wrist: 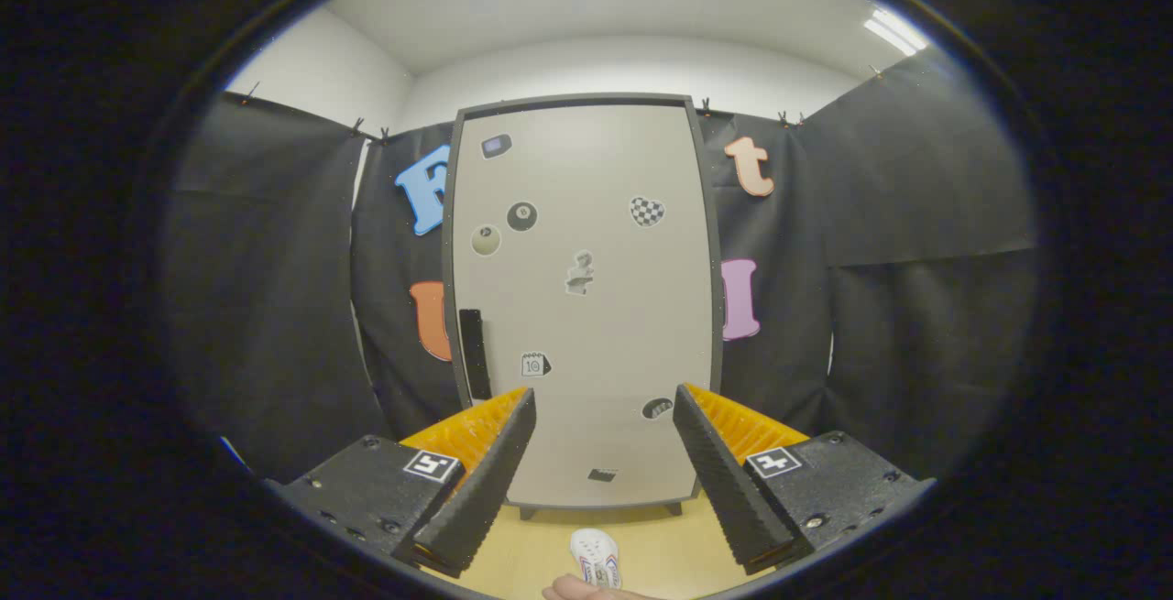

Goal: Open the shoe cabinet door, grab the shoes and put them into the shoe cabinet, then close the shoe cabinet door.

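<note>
A tall pale grey shoe cabinet point(586, 307) stands straight ahead, beyond my fingers, on short dark legs. Its door is shut and carries several small stickers. A dark vertical handle point(472, 353) sits on the door's left side, just above my left finger. A white shoe point(596, 556) lies on the light wooden floor in front of the cabinet, low down between my two fingers. My gripper point(605, 403) is open, with nothing between its fingers, well short of the door.
Black cloth hangs on both sides of the cabinet and behind it. The wooden floor point(660, 540) runs from the cabinet's base towards me. Part of a person's hand point(577, 592) shows just below the shoe.
</note>
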{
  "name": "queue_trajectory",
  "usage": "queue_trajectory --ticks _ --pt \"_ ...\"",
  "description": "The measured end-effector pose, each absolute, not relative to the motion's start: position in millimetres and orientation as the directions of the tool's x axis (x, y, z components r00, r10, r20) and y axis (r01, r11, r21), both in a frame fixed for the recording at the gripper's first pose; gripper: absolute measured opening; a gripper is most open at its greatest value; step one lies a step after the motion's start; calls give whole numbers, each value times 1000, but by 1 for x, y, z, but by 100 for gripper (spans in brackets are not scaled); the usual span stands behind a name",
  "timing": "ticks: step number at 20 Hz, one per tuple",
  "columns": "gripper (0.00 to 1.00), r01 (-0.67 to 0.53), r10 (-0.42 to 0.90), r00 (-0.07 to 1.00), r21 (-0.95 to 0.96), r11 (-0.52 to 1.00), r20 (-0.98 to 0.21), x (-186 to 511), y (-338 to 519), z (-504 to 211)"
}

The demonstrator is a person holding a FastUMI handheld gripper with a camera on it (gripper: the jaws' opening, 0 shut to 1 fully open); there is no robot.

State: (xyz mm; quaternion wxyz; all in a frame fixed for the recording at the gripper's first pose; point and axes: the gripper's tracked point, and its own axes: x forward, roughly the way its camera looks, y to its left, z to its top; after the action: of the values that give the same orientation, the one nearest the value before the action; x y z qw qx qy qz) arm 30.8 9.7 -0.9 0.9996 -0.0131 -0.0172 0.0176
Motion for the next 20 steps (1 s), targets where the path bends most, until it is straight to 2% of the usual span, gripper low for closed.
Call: queue_trajectory --ticks 8,12,20 --pt "99 -90 94 995 -79 993 39 86 37 -4" --pt "99 -177 179 984 -78 981 20 123 80 -10" --pt "99 -259 258 966 -92 962 -17 182 169 -28"
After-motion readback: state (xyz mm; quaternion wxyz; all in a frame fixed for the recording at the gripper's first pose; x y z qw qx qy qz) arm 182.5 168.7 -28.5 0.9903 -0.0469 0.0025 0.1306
